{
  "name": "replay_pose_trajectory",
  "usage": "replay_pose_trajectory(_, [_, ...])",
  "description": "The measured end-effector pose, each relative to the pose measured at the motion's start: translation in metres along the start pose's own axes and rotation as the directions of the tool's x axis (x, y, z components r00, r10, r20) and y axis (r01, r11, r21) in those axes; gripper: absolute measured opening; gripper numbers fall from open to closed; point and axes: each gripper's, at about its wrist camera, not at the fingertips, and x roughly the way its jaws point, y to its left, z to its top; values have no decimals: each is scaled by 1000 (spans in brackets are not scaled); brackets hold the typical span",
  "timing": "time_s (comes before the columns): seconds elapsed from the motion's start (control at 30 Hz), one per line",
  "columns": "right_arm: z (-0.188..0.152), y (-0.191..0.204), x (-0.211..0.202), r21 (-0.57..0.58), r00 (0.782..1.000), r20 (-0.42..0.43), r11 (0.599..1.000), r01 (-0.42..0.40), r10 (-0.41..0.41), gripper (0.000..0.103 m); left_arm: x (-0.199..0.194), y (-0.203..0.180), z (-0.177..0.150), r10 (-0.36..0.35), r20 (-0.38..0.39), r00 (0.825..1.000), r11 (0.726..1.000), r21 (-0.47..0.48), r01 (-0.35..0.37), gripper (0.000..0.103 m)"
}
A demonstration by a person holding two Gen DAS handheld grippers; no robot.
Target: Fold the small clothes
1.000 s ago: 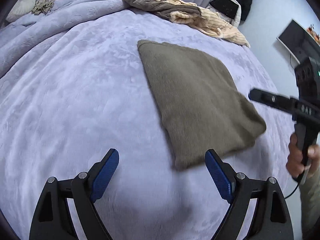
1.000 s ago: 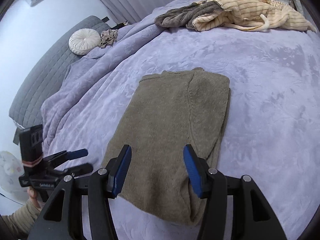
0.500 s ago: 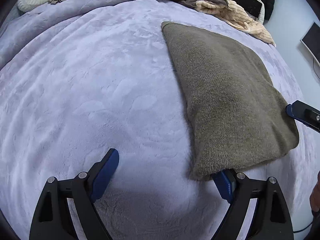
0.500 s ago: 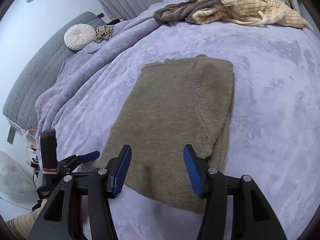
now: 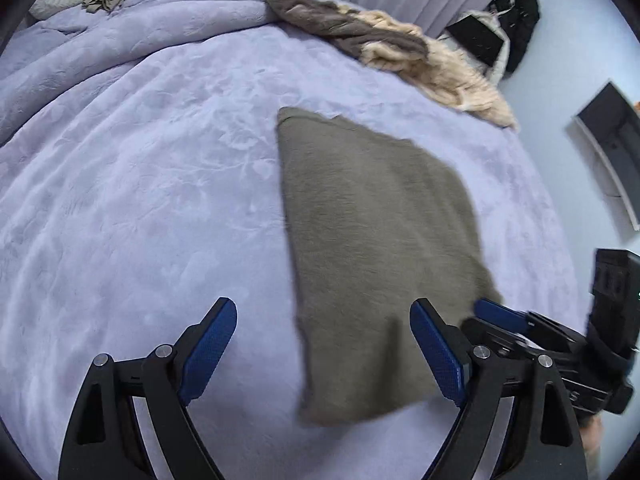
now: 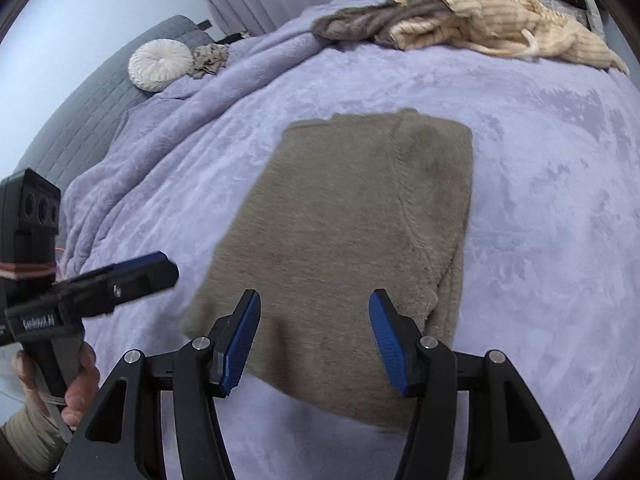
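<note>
A folded olive-brown knit garment (image 5: 372, 240) lies flat on the lilac bedspread (image 5: 140, 200); it also shows in the right wrist view (image 6: 352, 240). My left gripper (image 5: 324, 344) is open and empty, hovering over the garment's near left corner. My right gripper (image 6: 314, 332) is open and empty, hovering above the garment's near edge. The right gripper shows at the right of the left wrist view (image 5: 520, 324), and the left gripper at the left of the right wrist view (image 6: 120, 272). Neither gripper touches the cloth.
A heap of grey and cream striped clothes (image 6: 460, 24) lies at the far side of the bed. A round white cushion (image 6: 160, 64) and a small crumpled cloth (image 6: 210, 60) sit near the grey headboard (image 6: 80, 128). A dark screen (image 5: 612, 136) hangs on the right wall.
Both grippers stay open. The left gripper has pulled back and lifted off the garment's near corner. The right gripper has shifted closer to the left one.
</note>
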Motion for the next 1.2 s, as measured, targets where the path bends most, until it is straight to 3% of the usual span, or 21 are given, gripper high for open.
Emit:
replay_pose_trajectory(0.03, [-3, -12, 9, 38, 1000, -20, 999, 0, 1, 60, 17, 4, 2, 20, -41, 999, 1000, -4, -20, 91])
replay_pose_trajectory(0.1, [-9, -26, 13, 82, 999, -22, 996, -31, 33, 60, 36, 18, 1, -44, -98, 994, 997, -64, 38, 96])
replay_pose_trajectory(0.27, [-10, -34, -21, 92, 998, 33, 995, -46, 43, 62, 6, 36, 11, -122, -63, 991, 988, -99, 115, 96])
replay_pose_trajectory(0.33, [-4, -49, -41, 98, 998, 65, 995, 20, -27, 82, -6, 51, 26, -172, -43, 984, 977, -136, 165, 96])
replay_pose_trajectory(0.43, [7, -87, -62, 155, 990, 88, 983, 96, -111, 83, -6, 75, 50, -259, -48, 965, 948, -207, 244, 96])
replay_pose_trajectory(0.5, [14, -114, -68, 224, 989, 81, 969, 100, -121, 83, 4, 77, 60, -285, -80, 955, 939, -223, 261, 96])
replay_pose_trajectory(0.67, [31, -137, -43, 323, 998, 54, 946, -34, 18, 83, 55, 32, 59, -379, -206, 902, 919, -202, 340, 96])
replay_pose_trajectory(0.83, [41, -112, 22, 346, 982, -22, 923, -168, 187, 83, 97, 0, 50, -294, -270, 917, 954, -147, 262, 96])
replay_pose_trajectory(0.93, [42, -101, 62, 338, 972, -83, 924, -179, 219, 78, 102, -7, 50, -264, -249, 932, 964, -104, 245, 96])
replay_pose_trajectory(0.97, [41, -97, 69, 317, 976, -92, 935, -160, 199, 76, 101, -11, 50, -247, -244, 938, 969, -78, 234, 86])
replay_pose_trajectory(1.03, [42, -89, 71, 282, 980, -71, 946, -161, 188, 61, 97, -17, 51, -231, -230, 945, 973, -28, 231, 77])
replay_pose_trajectory(1.07, [43, -88, 70, 283, 978, -68, 944, -169, 195, 59, 96, -18, 52, -230, -225, 947, 973, -20, 232, 71])
replay_pose_trajectory(1.2, [43, -80, 63, 241, 984, -53, 959, -151, 169, 48, 85, -24, 54, -206, -197, 959, 977, 17, 213, 61])
